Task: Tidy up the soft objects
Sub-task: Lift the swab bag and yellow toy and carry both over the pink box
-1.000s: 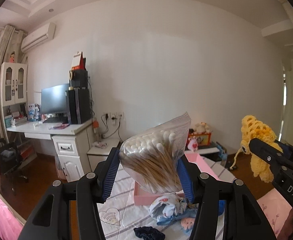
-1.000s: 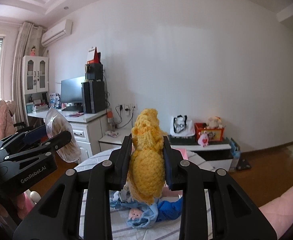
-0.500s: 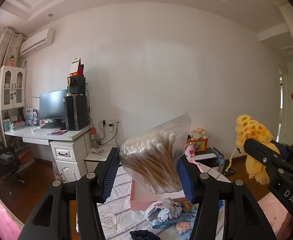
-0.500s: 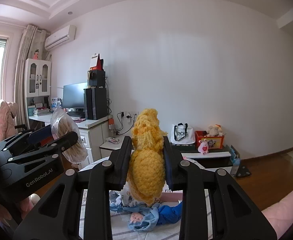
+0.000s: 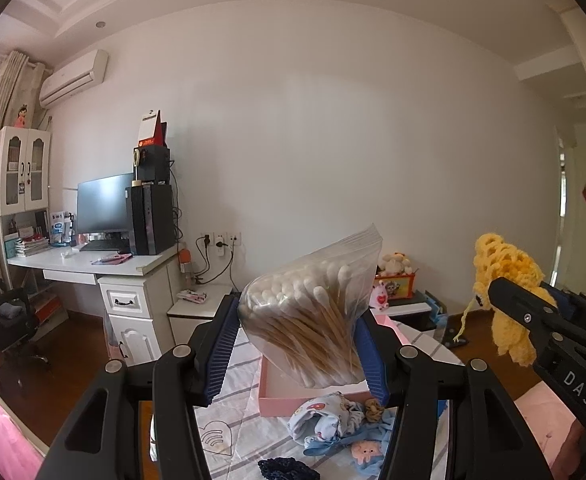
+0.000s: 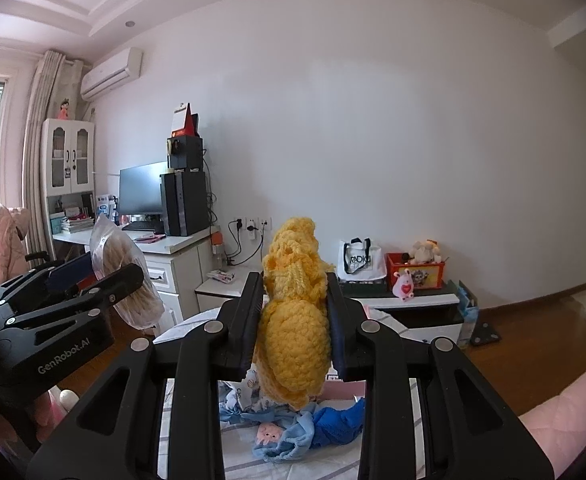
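Note:
My left gripper (image 5: 299, 344) is shut on a clear zip bag of cotton swabs (image 5: 313, 320) and holds it up above the table; the bag also shows in the right wrist view (image 6: 127, 280). My right gripper (image 6: 295, 320) is shut on a yellow crocheted piece (image 6: 297, 336), also held in the air, and it shows at the right of the left wrist view (image 5: 505, 280). Below lie a pink open box (image 5: 277, 392), patterned baby cloths (image 5: 325, 420), a blue cloth (image 6: 337, 424) and a dark navy knit item (image 5: 285, 470).
The table has a white striped cloth (image 5: 229, 412). Beyond it stand a white desk with monitor (image 5: 105, 208), a low white cabinet (image 6: 413, 304) with a red toy box (image 6: 415, 274) and a white bag (image 6: 359, 266). Wood floor lies around.
Both grippers have risen a little with their loads still held; the room view has shifted downward and the table items sit lower in the frames.

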`<state>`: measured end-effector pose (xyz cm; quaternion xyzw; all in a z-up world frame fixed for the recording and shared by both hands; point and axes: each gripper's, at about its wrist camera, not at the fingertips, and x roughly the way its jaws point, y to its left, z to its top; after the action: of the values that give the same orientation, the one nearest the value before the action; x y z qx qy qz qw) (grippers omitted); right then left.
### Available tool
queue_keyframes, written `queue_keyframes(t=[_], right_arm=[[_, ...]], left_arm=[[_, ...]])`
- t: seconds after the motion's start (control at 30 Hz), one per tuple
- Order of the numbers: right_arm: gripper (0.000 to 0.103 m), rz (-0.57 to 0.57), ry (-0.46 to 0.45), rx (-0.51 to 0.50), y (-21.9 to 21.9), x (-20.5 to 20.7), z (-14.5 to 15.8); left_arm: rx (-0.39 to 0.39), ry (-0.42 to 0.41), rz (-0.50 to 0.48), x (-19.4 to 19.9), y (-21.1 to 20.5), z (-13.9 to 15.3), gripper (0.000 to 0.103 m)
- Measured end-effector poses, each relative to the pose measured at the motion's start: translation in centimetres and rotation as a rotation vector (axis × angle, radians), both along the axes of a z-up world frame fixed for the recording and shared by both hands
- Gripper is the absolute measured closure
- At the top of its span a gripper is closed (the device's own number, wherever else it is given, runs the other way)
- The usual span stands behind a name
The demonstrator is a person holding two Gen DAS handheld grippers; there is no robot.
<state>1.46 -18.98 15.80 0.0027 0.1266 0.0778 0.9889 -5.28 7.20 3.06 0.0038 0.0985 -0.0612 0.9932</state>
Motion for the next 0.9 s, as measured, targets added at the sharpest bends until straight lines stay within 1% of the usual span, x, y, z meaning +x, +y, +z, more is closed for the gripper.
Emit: queue_keyframes(t=[0.23, 0.4, 0.53, 0.73, 0.9], right_arm=[[0.075, 0.005, 0.016, -0.010, 0.0, 0.6, -0.4], [0.075, 0.000, 0.051, -0.008, 0.1, 1.7, -1.0], [0.075, -0.004, 0.086, -0.005, 0.2, 2.9, -1.6], [0.075, -0.009, 0.157, -0.002, 0.2, 5.5, -3.5], [0.075, -0.023, 0.242, 0.000, -0.1, 9.0, -6.1]], left_arm=[[0.001, 0.017, 0.005, 0.7, -0.8, 0.2, 0.051], [0.001, 0.050, 0.002, 1.9, -1.6, 0.8, 0.051], [-0.001, 0.084, -0.001, 3.1, -1.7, 0.4, 0.051], [-0.001, 0.142, -0.007, 5.7, -2.1, 0.3, 0.051], [0.004, 0.215, -0.017, 9.1, -2.9, -0.4, 0.051]])
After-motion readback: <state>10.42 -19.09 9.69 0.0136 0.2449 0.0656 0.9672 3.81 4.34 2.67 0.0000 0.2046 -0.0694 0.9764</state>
